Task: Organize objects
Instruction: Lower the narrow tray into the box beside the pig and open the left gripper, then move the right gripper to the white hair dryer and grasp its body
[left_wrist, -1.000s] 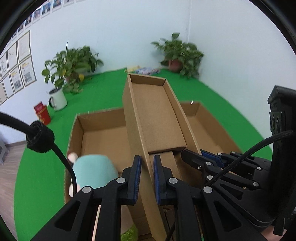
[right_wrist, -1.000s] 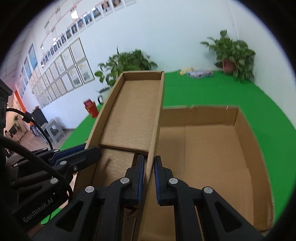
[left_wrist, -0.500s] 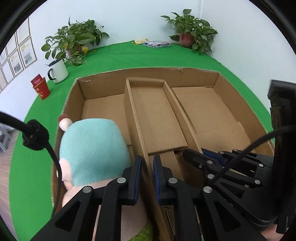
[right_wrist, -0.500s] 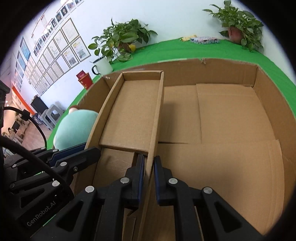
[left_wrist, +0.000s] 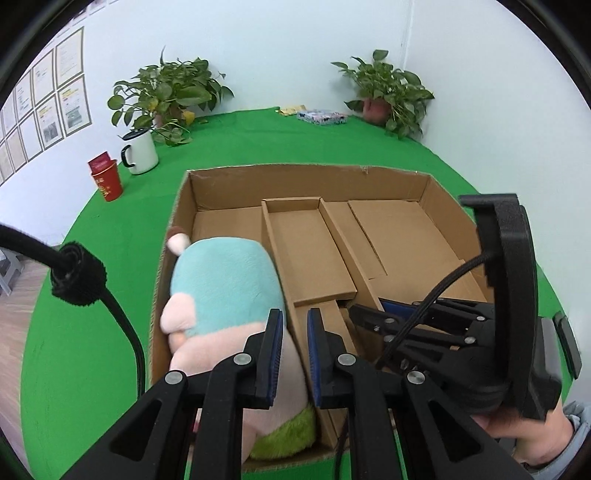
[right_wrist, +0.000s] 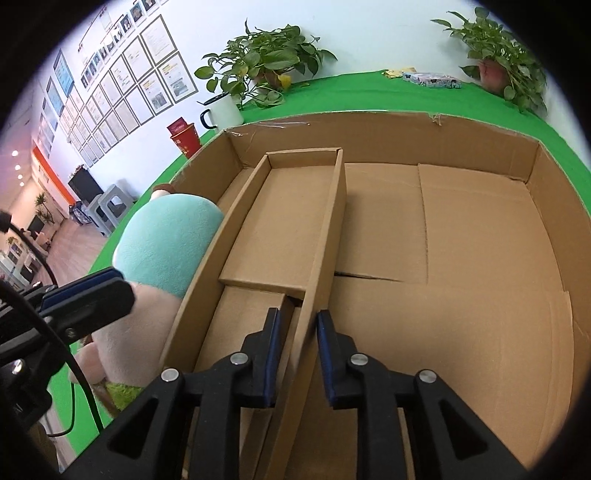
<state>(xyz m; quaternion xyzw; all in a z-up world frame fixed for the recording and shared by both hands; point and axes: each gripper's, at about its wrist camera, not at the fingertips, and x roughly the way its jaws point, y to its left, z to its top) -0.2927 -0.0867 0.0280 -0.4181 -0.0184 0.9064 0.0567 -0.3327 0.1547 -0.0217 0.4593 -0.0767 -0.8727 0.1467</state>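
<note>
A narrow open cardboard tray (left_wrist: 310, 254) lies inside a large open cardboard box (left_wrist: 306, 177), lengthwise near its middle. My left gripper (left_wrist: 294, 328) is shut on the tray's left wall at the near end. My right gripper (right_wrist: 297, 332) straddles the tray's right wall (right_wrist: 325, 236), with small gaps showing at the pads. A teal and pink plush toy (left_wrist: 221, 291) lies in the box's left part, against the tray; it also shows in the right wrist view (right_wrist: 162, 240). The box's right part (right_wrist: 461, 236) holds nothing.
The box sits on a green table (left_wrist: 92, 332). A white mug (left_wrist: 138, 151) and a red cup (left_wrist: 107, 181) stand at the far left. Potted plants (left_wrist: 166, 96) and a patterned packet (left_wrist: 323, 116) are at the back, by the wall.
Both grippers have lowered the tilted tray until it lies flat on the big box's floor. The right jaws have eased slightly off the tray wall.
</note>
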